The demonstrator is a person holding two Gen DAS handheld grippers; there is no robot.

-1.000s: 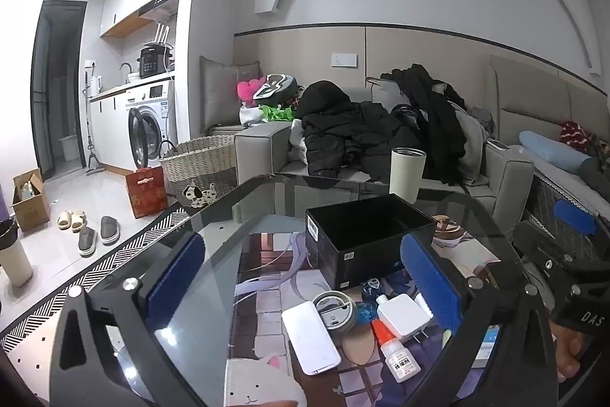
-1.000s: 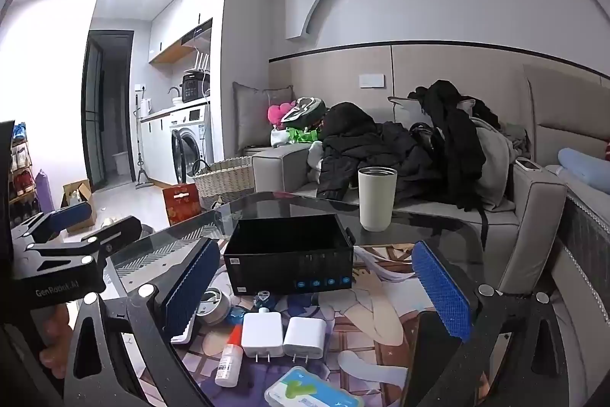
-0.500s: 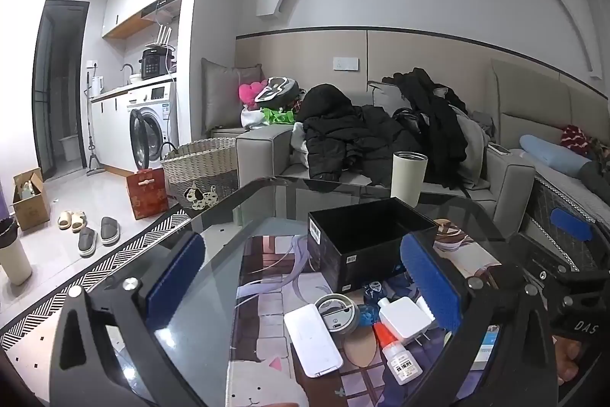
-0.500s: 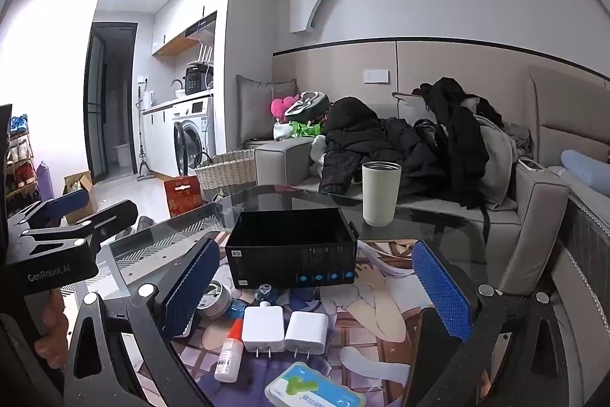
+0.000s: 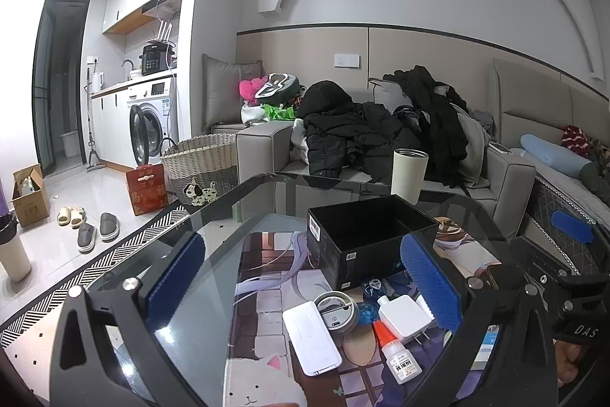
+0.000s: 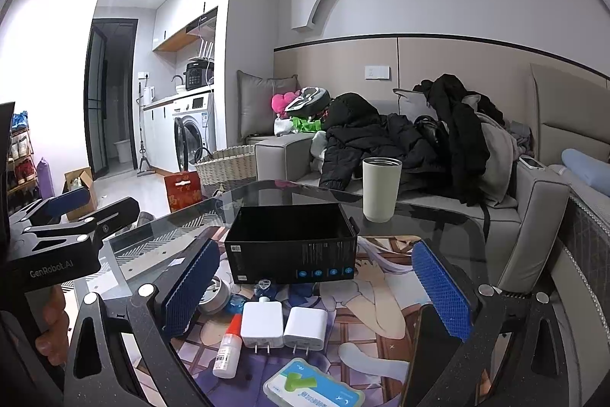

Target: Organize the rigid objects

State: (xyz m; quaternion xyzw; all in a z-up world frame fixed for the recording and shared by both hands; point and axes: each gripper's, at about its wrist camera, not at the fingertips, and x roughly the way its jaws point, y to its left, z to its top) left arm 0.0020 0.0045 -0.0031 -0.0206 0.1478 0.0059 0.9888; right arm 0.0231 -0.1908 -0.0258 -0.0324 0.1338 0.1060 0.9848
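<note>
Nearest the right wrist camera, a flat teal-and-white plastic case (image 6: 313, 384) is lying on the glass worktop (image 6: 427, 227), and just behind it two white square plug chargers (image 6: 284, 325) are sitting side by side with a small white glue bottle with a red cap (image 6: 227, 349) to their left. All of these are resting short of the open black cardboard box (image 6: 291, 243), the landmark here. A round silver tin (image 5: 337, 309) and a flat white rectangular power bank (image 5: 310, 338) are lying in front of the box too. The box is looking empty inside, so the sorting is probably barely starting: every small item is waiting outside it.

The right hand-held gripper (image 6: 316, 292) is hovering with its blue ribbed pads spread wide, carrying nothing. The left hand-held gripper (image 5: 301, 285) is likewise gaping wide and empty.

Beyond the box, a smooth cream cylindrical tumbler (image 6: 381, 189) is standing upright.
</note>
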